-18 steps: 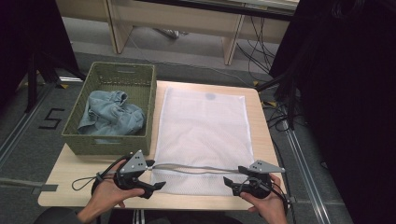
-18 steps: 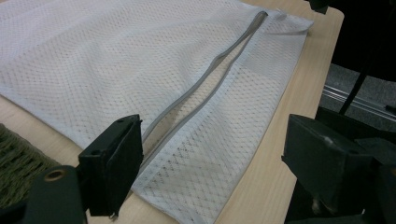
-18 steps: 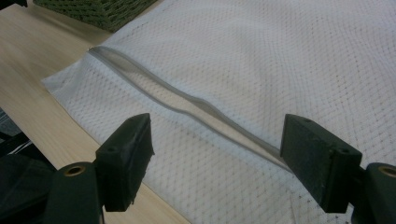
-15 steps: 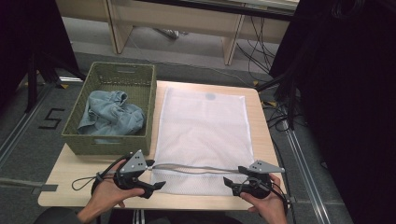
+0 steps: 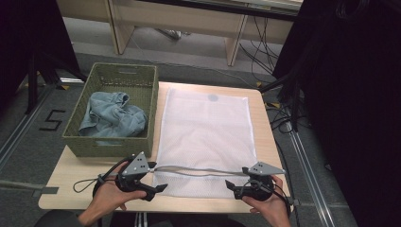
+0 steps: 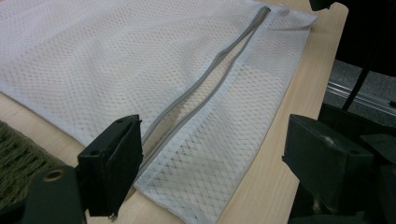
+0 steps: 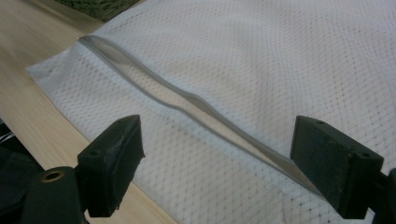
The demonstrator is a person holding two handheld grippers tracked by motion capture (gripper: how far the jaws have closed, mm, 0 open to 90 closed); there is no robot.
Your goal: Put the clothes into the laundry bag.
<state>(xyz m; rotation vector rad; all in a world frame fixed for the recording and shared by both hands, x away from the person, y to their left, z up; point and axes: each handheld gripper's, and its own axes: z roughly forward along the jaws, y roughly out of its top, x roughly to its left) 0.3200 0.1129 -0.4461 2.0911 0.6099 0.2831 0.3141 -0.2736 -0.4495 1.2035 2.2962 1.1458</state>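
Lying flat on the wooden table (image 5: 71, 182), a white mesh laundry bag (image 5: 205, 127) has its grey zipper (image 5: 198, 170) gaping partly open along the near edge. At the bag's near left corner sits the left gripper (image 5: 158, 182), at its near right the right gripper (image 5: 230, 183), both with jaws spread wide, holding nothing. Left of the bag, a green wicker basket (image 5: 111, 146) contains a crumpled light-blue cloth (image 5: 111, 116).

A large white rectangular mesh laundry bag (image 5: 205, 135) lies flat on a light wooden table, w/ its long sides running away from the person. A grey zipper (image 7: 187, 100) crosses the bag near its near edge, approx. parallel to it. The zipper is open, w/ its two sides gaping slightly at mid-length.
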